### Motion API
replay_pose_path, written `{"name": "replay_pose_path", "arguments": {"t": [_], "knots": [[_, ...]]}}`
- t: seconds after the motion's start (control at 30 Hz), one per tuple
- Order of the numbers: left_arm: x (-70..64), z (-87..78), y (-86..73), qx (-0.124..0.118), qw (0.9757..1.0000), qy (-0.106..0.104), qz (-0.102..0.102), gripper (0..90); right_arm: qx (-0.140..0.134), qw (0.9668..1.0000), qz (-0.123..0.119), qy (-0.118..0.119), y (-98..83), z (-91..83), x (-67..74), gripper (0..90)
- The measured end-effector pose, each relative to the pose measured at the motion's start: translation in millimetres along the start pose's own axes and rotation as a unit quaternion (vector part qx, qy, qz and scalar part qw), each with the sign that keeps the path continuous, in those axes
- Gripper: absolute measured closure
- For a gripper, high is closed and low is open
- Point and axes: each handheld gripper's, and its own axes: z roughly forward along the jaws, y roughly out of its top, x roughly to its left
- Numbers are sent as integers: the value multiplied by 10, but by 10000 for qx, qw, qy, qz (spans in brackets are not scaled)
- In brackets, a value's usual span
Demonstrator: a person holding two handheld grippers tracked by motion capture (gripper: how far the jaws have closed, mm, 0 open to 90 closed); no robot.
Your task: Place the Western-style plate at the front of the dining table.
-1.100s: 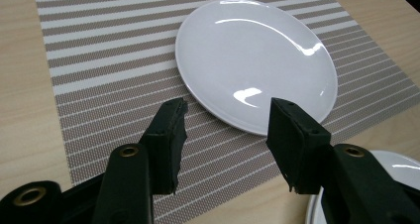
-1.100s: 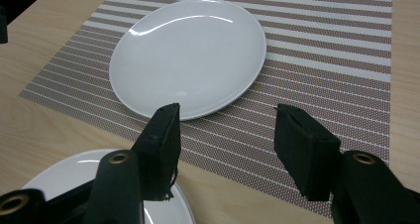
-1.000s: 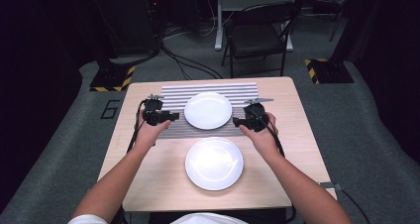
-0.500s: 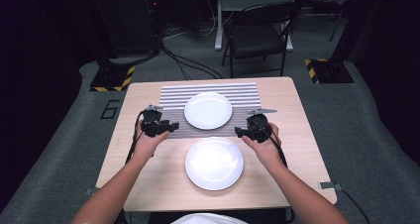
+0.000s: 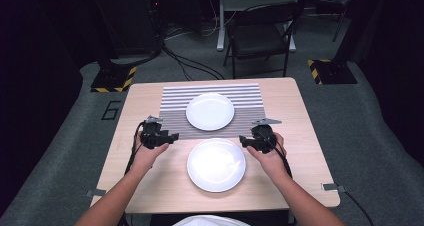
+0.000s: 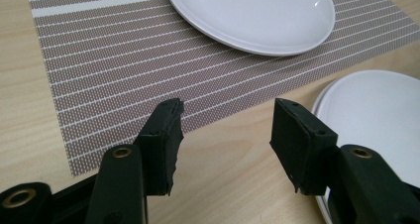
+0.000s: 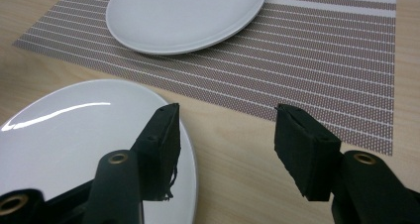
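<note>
Plate [image 5: 216, 164] between open grippers, untouched

You've got a wooden table [image 5: 150, 186] with a striped placemat [image 5: 175, 98] lying flat along the middle of its far edge. A folding chair [image 5: 260, 36] stands on the grey floor past the far edge. Hazard-striped bases sit off the far left corner [image 5: 112, 78] and the far right corner [image 5: 332, 71]. Cables [image 5: 190, 66] run between them. A "6" [image 5: 111, 109] is marked on the floor by the left edge.
</note>
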Motion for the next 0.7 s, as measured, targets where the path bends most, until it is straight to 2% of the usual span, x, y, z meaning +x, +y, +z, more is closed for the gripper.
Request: {"name": "replay_pose_path", "arguments": {"t": [0.33, 0.4, 0.47, 0.53, 0.7], "knots": [[42, 40, -127, -16, 10000, 20, -32, 453, -30, 9999, 77, -81, -155, 15, -51, 431], [60, 51, -156, 26, 10000, 55, 17, 453, -5, 9999, 93, -67, -186, 37, -60, 430], [79, 60, -183, 21, 9998, 144, 152, 453, 47, 9999, 106, -68, -216, 66, -63, 430], [95, 65, -211, 41, 9997, 149, 186, 453, 77, 9999, 11, -89, -247, 100, -73, 430], [125, 119, -268, 110, 9995, 234, 188, 447, 65, 9999, -52, -151, -273, 120, -44, 429]]}}
